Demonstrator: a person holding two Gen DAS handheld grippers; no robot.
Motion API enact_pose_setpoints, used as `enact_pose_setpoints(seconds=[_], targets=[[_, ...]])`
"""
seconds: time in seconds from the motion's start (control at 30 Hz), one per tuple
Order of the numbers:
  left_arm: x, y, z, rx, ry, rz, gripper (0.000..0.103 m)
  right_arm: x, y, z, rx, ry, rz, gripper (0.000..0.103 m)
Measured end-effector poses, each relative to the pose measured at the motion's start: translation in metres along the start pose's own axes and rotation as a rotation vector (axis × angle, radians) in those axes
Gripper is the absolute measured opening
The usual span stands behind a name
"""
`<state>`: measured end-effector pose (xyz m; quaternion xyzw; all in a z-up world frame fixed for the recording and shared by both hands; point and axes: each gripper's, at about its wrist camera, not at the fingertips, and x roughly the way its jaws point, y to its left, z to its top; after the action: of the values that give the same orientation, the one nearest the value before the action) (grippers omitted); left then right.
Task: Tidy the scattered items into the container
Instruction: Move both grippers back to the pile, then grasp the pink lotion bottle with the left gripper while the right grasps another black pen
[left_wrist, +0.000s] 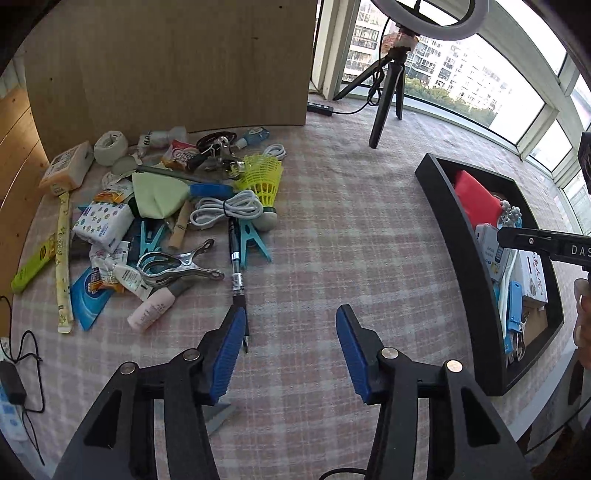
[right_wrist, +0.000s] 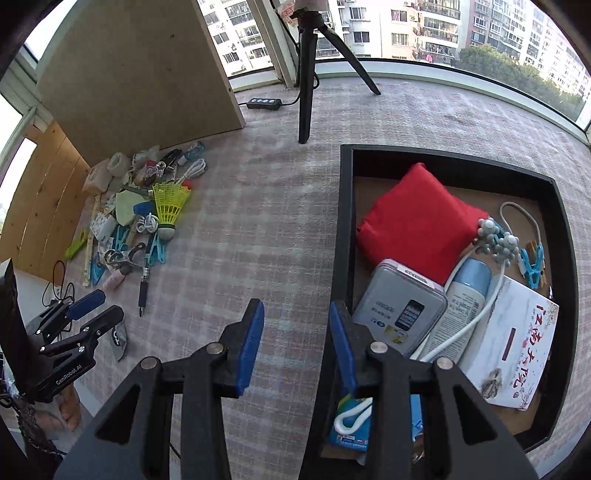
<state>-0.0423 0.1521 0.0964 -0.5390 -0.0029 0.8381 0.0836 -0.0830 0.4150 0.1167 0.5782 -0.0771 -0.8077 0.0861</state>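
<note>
While both tongs hang empty, clutter lies left and the box right.
Scattered small items heap on the checked cloth; left gripper and right gripper stand apart; the black rectangular container holds a red fabric pouch.

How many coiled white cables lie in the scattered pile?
2. One cable lies beside the yellow shuttlecock; another cable sits at the pile's far edge, by the board. More may hide under clutter.
</note>
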Motion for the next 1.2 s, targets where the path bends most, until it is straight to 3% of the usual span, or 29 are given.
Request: enact_pose_setpoints(seconds=[0.33,0.47,0.57,0.83,1.2], targets=[[0.001,0.078,-0.014,0.031,0.008,0.078,0.046,0.041,0.104,0.011,-0.079,0.068,0.111,0.037],[0.009,0.100,-0.015,0.048,0.025,0.072,0.041,0.069,0.147,0.012,-0.094,0.124,0.160,0.035],[0.016,0.108,-0.014,0.074,0.030,0.063,0.040,0.092,0.169,0.012,-0.087,0.155,0.149,0.031],[0.039,0.111,-0.013,0.150,0.050,0.049,0.038,0.133,0.202,0.018,-0.087,0.203,0.100,0.022],[0.059,0.109,-0.009,0.178,0.071,0.013,0.038,0.163,0.219,0.027,-0.101,0.238,0.045,0.021]])
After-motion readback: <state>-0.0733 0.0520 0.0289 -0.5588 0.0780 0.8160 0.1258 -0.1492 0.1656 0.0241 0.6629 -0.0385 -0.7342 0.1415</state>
